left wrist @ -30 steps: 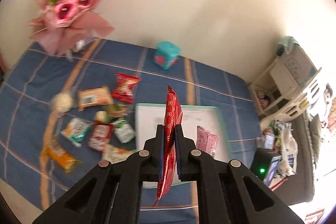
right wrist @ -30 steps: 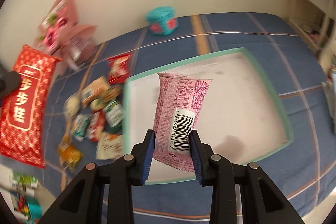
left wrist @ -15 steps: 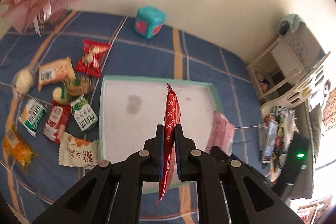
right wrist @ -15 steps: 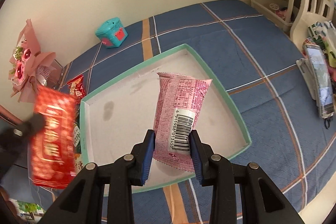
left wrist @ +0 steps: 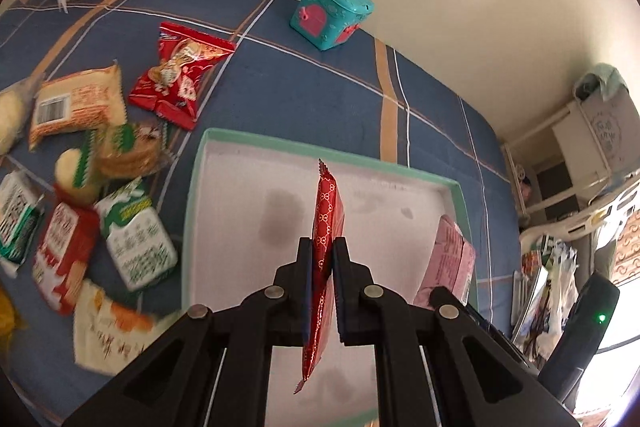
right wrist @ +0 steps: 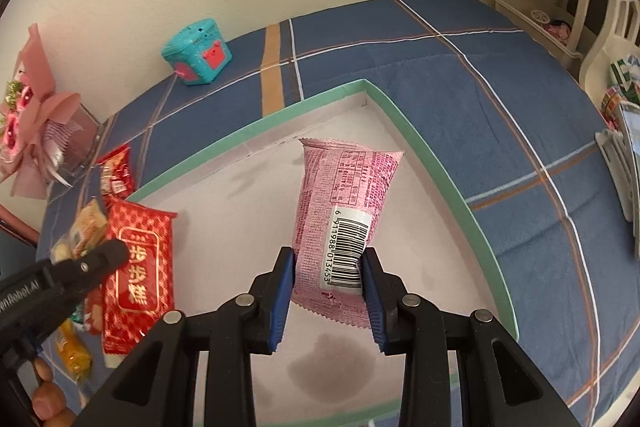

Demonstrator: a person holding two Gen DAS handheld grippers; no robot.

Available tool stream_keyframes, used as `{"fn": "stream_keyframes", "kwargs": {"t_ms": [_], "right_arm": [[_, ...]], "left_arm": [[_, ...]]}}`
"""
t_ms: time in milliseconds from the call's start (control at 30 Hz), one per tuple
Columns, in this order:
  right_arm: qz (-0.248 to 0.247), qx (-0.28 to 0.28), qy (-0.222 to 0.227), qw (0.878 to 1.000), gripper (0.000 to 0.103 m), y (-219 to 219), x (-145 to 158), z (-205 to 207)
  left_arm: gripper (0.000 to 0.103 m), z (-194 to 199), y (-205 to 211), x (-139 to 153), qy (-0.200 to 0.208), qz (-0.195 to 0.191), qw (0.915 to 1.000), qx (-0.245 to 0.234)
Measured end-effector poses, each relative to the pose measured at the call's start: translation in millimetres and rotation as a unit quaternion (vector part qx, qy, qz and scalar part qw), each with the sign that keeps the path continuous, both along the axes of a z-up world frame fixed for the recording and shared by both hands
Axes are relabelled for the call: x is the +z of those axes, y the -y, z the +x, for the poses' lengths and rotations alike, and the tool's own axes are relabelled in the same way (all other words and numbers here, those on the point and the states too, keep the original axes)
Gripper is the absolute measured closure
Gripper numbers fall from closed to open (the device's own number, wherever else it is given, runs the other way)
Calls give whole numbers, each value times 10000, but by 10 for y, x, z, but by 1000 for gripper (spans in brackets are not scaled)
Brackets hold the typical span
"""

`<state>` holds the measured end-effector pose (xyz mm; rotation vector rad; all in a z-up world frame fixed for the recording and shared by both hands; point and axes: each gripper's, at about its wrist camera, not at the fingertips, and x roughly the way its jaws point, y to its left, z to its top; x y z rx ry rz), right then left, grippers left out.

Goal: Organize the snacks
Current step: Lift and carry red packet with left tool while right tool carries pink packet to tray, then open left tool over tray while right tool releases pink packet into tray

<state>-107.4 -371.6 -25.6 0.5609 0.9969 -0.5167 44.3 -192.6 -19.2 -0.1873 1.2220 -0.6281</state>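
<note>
My left gripper (left wrist: 322, 259) is shut on a flat red snack packet (left wrist: 326, 223), held edge-on above the white tray with a green rim (left wrist: 320, 149). In the right wrist view the same red packet (right wrist: 138, 267) hangs over the tray's left side under the left gripper's finger (right wrist: 96, 259). My right gripper (right wrist: 328, 271) is shut on a pink snack packet (right wrist: 340, 207) with a barcode, above the middle of the tray (right wrist: 432, 167). The pink packet (left wrist: 448, 259) shows at the tray's right side in the left wrist view.
Several loose snack packets (left wrist: 136, 243) lie on the blue plaid cloth left of the tray, a red one (left wrist: 180, 71) farthest back. A teal toy box (left wrist: 332, 11) stands by the wall. A pink bouquet (right wrist: 28, 115) sits at far left. Cluttered shelves (left wrist: 592, 163) stand right.
Both grippers have come down closer over the tray with their packets still held. The left one moved from beside the snack pile to above the tray's left part.
</note>
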Motion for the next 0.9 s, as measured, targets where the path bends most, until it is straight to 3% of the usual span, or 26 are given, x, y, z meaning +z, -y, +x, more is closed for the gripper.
{"fn": "stream_keyframes", "kwargs": {"t_ms": [300,533,900], "right_arm": [[-381,192,9,9991,67,106,-19,286],[-427,215,-91,9988,67,152,-103,418],[-367,243,-185,9989,65,151,-152,439]], "left_arm": [[94,192,246,-226,-100,-327,9994,-88],[93,226,343,-358,-164,-277,9994,-92],[93,260,258,-413,-149,335,9993,22]]}}
